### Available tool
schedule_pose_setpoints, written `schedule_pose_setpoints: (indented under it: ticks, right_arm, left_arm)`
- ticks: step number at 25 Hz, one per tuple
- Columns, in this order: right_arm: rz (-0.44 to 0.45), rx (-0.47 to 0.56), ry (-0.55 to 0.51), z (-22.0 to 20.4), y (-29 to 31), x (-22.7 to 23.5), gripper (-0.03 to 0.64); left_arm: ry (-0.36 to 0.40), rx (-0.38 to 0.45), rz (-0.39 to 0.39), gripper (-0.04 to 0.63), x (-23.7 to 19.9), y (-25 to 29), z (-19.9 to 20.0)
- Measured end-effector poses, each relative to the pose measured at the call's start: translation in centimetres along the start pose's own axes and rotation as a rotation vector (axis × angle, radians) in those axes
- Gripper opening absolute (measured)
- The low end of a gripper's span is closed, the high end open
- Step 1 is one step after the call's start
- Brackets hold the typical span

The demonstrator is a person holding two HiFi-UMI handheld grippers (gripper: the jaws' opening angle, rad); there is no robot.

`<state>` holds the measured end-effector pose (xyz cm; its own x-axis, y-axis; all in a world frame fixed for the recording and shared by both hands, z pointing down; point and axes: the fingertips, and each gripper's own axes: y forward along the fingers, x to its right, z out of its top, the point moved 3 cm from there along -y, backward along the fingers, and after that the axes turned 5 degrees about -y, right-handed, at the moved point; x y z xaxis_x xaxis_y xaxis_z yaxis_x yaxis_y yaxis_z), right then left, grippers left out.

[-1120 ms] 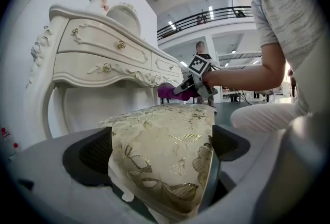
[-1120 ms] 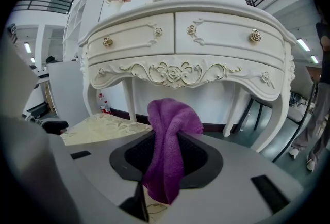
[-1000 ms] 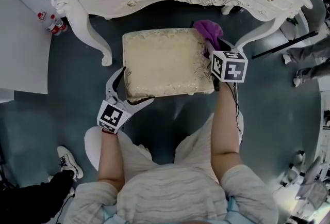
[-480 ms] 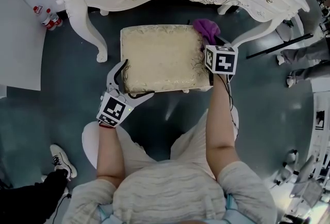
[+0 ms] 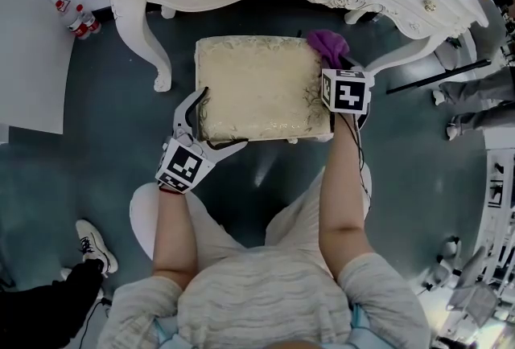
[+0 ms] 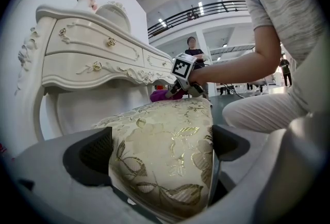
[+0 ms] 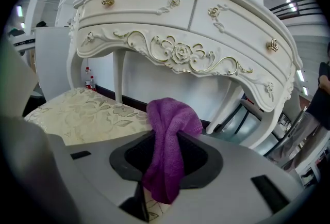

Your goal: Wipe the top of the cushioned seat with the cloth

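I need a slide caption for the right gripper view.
Right gripper shut on the purple cloth, cushioned seat to its left, white dressing table behind.

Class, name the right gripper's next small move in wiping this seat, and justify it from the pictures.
Probably sweep the right gripper, shut on the purple cloth, leftward across the cushioned seat: the cloth sits at its far right corner, and the left gripper clamps the near left corner.
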<state>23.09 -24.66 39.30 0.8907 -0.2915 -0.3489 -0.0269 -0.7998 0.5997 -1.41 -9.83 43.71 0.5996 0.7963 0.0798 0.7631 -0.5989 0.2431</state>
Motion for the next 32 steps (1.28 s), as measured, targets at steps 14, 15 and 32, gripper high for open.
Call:
schedule_pose_setpoints:
  ticks: [14,15,32]
  right_arm:
    - [-0.004,-0.011,-0.014,0.6,-0.1,-1.6,0.114]
    - [0.0,-0.012,-0.016,0.7,-0.1,-1.9,0.114]
    - [0.041,-0.009,-0.031,2.0,-0.5,-5.1,0.114]
  left_arm:
    - [0.0,0.005,0.001,0.593,0.0,0.0,-0.1]
    - [0.0,0.005,0.0,0.594,0.0,0.0,-0.1]
    - [0.002,0.016,-0.012,0.593,0.1,0.0,0.0]
